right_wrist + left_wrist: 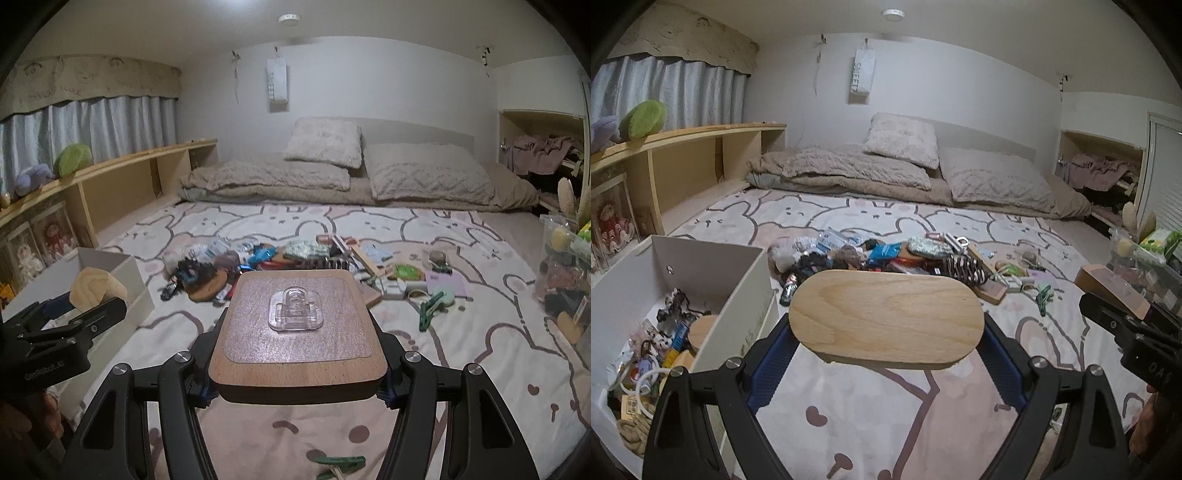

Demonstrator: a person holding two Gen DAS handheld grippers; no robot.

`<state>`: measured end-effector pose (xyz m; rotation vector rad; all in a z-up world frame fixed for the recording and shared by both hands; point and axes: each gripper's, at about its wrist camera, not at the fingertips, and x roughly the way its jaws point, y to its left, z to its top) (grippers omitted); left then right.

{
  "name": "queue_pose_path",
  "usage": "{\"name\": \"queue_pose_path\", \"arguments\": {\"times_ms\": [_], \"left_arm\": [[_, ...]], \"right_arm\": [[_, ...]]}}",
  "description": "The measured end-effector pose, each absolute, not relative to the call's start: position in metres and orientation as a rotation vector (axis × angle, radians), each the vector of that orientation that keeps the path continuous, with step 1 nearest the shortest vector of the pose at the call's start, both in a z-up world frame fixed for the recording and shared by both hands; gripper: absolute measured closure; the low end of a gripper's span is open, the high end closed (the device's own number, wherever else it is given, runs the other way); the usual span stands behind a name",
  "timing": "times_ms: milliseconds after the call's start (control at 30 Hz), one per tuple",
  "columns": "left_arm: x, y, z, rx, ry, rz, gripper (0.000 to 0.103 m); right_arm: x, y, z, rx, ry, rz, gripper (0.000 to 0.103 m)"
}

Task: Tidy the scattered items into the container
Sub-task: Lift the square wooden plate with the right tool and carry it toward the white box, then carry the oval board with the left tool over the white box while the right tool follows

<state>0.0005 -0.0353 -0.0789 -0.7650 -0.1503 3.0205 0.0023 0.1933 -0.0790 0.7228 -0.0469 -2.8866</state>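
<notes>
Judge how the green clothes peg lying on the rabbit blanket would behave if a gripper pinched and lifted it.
The green clothes peg looks small and plastic, so probably light and stiff. It lies flat, so it is unlikely to roll. Its narrow, smooth arms might twist or slip between pads, and the soft blanket may give underneath.

Each hand-held gripper (886,343) is black, with blue textured pads and silver screws.
</notes>
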Motion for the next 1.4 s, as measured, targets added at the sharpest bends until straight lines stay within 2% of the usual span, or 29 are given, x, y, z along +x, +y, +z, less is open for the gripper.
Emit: {"name": "queue_pose_path", "arguments": {"times_ms": [733,1400], "left_arm": [[0.010,-0.096,-0.051,-0.731,-0.141,3.135,0.009],[0.041,-0.181,-0.035,-0.691,-0.250,3.310,0.009]], "right_arm": [[-0.018,0.140,-0.060,0.617,-0.042,-2.774,0.039],[-0.034,0.079,-0.044,0.603,-0.067,-2.586,0.039]]}}
